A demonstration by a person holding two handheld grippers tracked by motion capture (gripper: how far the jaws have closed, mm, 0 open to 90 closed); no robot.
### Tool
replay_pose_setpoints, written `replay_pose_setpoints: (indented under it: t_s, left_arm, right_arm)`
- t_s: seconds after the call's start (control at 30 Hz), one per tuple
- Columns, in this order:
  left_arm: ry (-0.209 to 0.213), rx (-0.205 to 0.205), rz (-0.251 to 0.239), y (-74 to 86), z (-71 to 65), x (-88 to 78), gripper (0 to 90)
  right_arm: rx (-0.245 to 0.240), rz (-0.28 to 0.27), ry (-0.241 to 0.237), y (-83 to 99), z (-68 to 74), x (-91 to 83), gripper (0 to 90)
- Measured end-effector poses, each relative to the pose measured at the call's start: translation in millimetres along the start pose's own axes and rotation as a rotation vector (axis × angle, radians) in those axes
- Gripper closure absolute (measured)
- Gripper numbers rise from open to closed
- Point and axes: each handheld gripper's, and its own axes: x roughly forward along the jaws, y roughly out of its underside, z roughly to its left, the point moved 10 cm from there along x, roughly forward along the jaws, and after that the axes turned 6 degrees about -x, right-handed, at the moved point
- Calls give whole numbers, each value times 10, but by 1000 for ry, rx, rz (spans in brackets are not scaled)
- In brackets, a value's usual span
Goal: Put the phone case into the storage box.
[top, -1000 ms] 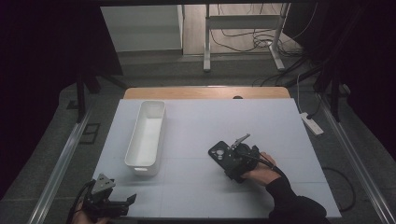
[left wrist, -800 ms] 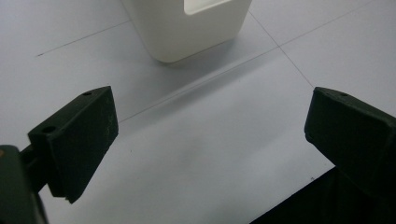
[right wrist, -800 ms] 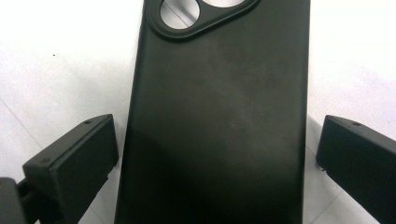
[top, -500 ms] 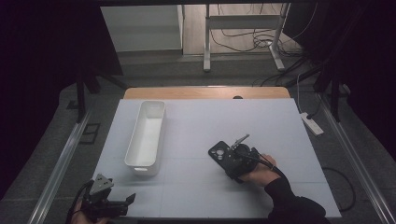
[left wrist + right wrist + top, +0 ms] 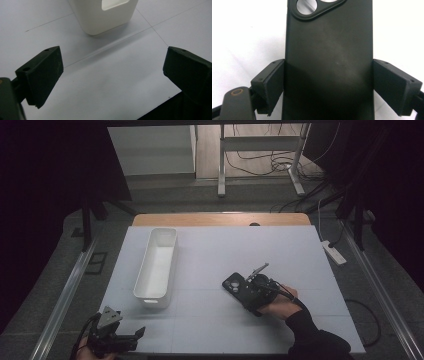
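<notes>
A black phone [image 5: 233, 283] lies camera side up on the white table, right of centre. My right gripper [image 5: 243, 290] is around its near end, held by a hand in a dark sleeve. In the right gripper view both jaws press the long edges of the phone [image 5: 328, 37], so the right gripper [image 5: 328, 85] is shut on it. My left gripper [image 5: 137, 337] hovers at the table's near left corner. It stands open with nothing between its jaws, as the left gripper view shows [image 5: 112, 75]. A white oblong bin [image 5: 150, 300] stands just beyond it, its end wall [image 5: 105, 15] close ahead.
The white table [image 5: 215, 245] has a wooden strip along its far edge. A power strip [image 5: 332, 252] lies on the floor off the right side. Metal rails run along both sides, and desk legs and cables stand behind.
</notes>
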Motion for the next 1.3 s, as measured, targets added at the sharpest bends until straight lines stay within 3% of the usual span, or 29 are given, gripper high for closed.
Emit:
replay_pose_setpoints:
  t_s: [0.23, 0.6, 0.7, 0.8, 0.93, 1.13, 1.3]
  left_arm:
    - [14, -12, 7, 1, 3, 5, 31]
    - [10, 18, 9, -1, -26, 3, 0]
    - [54, -4, 20, -4, -81, 2, 0]
    - [55, 14, 22, -34, -121, 1, 0]
    - [95, 20, -1, -110, -196, -16, 0]
    - [120, 46, -27, -226, -299, -30, 0]
    - [203, 69, -58, -359, -445, -21, 0]
  right_arm:
    - [-35, -66, -15, -68, 43, -108, 149]
    - [-88, -157, -54, -93, 90, -333, 148]
    - [-91, -167, -56, -75, 106, -380, 147]
    - [-95, -179, -61, -50, 115, -412, 148]
    - [-100, -195, -70, -19, 116, -452, 148]
    - [-100, -210, -80, 19, 138, -500, 148]
    - [-107, -225, -87, 46, 179, -549, 148]
